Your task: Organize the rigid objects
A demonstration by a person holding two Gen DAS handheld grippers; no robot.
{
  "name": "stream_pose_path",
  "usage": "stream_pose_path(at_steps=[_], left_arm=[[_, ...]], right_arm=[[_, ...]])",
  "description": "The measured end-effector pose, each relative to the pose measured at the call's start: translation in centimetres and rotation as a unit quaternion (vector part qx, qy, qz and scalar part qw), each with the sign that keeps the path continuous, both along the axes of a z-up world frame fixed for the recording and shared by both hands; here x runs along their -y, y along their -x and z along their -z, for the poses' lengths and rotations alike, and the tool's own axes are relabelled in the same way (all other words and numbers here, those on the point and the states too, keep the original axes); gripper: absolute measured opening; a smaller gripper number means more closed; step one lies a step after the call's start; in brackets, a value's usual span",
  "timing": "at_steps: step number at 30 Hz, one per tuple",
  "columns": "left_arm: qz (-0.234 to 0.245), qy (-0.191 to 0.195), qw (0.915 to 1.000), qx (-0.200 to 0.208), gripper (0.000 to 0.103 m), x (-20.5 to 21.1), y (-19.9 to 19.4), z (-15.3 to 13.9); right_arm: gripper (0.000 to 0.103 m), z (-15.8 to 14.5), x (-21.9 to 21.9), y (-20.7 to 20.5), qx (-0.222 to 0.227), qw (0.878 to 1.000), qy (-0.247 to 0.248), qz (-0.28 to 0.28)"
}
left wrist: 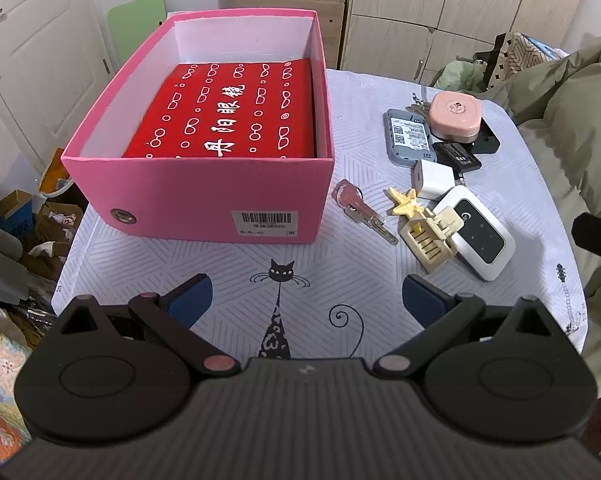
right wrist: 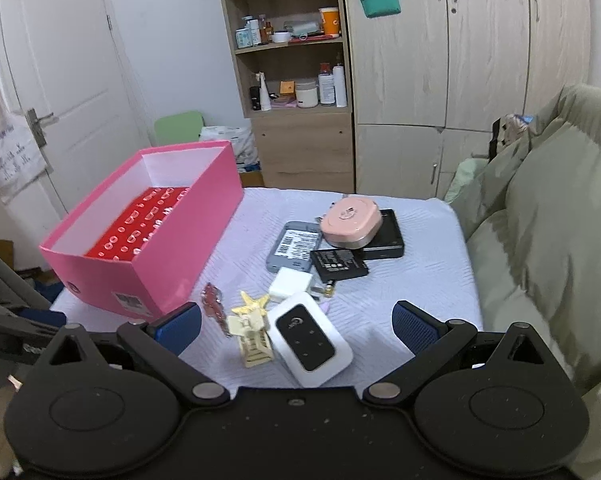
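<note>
A pink box [left wrist: 204, 196] [right wrist: 180, 256] stands on the table's left side with a red patterned case [left wrist: 228, 112] [right wrist: 140, 228] inside. To its right lie keys [left wrist: 360, 208], a cream hair clip [left wrist: 424, 228] [right wrist: 252, 336], a white router [left wrist: 476, 236] [right wrist: 308, 340], a white charger [left wrist: 432, 178] [right wrist: 290, 284], a grey device [left wrist: 408, 136] [right wrist: 294, 246], a black battery [right wrist: 340, 264] and a pink round case [left wrist: 454, 114] [right wrist: 350, 222]. My left gripper [left wrist: 306, 300] is open and empty above the near cloth. My right gripper [right wrist: 296, 324] is open and empty, above the router and clip.
The table wears a white cloth with a cat print [left wrist: 278, 312]. An olive jacket [right wrist: 548, 240] is heaped at the right edge. A shelf unit [right wrist: 296, 80] and wardrobe [right wrist: 460, 80] stand behind. Clutter covers the floor at left [left wrist: 28, 232].
</note>
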State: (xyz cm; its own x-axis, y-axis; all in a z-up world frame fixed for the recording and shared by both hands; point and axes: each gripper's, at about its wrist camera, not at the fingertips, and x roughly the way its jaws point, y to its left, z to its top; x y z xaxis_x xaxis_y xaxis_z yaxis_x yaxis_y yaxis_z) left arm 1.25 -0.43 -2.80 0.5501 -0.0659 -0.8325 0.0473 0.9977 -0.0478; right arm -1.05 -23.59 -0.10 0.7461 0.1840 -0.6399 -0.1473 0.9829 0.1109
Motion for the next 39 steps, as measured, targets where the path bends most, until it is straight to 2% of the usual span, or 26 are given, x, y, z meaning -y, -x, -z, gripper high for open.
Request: stream_pose_path(at_steps=[24,27,30,32,33,36,39], left_arm=[[0.015,-0.004,0.9999,0.002,0.101,-0.2,-0.6,-0.2],[0.032,-0.006,0.9995,0.003,0.100,-0.2,-1.2,-0.8],[0.065,-0.001,0.9978,0.010,0.100,-0.6,-1.7,-1.8],[0.085,-0.008,0.9960,0.025,0.100,-0.9,-1.9,-2.6],[0.093,-0.019,0.9949,0.035,0.100,-1.2,-2.1,-3.1],[0.105,-0.063,0.9907,0.060,0.100,-2.0,-2.9,-4.3],[0.105,-0.085,0.9883,0.071,0.100,-3.4,-4.5,-5.1]], right_arm=[[0.103,0.5,-0.8,-0.5,0.003,1.000,0.018,-0.013],[0.103,0.3,-0.5,-0.8,0.033,0.999,0.013,-0.014],[0.103,0.3,0.1,-0.5,0.107,0.994,0.007,-0.013],[0.103,0.5,0.4,-0.6,0.151,0.988,0.026,-0.012],[0.103,0.7,0.4,-0.9,0.158,0.986,0.045,-0.009],[0.103,1.1,0.7,-2.4,0.142,0.987,0.077,-0.011],[0.096,1.6,1.3,-3.9,0.090,0.993,0.061,-0.050]])
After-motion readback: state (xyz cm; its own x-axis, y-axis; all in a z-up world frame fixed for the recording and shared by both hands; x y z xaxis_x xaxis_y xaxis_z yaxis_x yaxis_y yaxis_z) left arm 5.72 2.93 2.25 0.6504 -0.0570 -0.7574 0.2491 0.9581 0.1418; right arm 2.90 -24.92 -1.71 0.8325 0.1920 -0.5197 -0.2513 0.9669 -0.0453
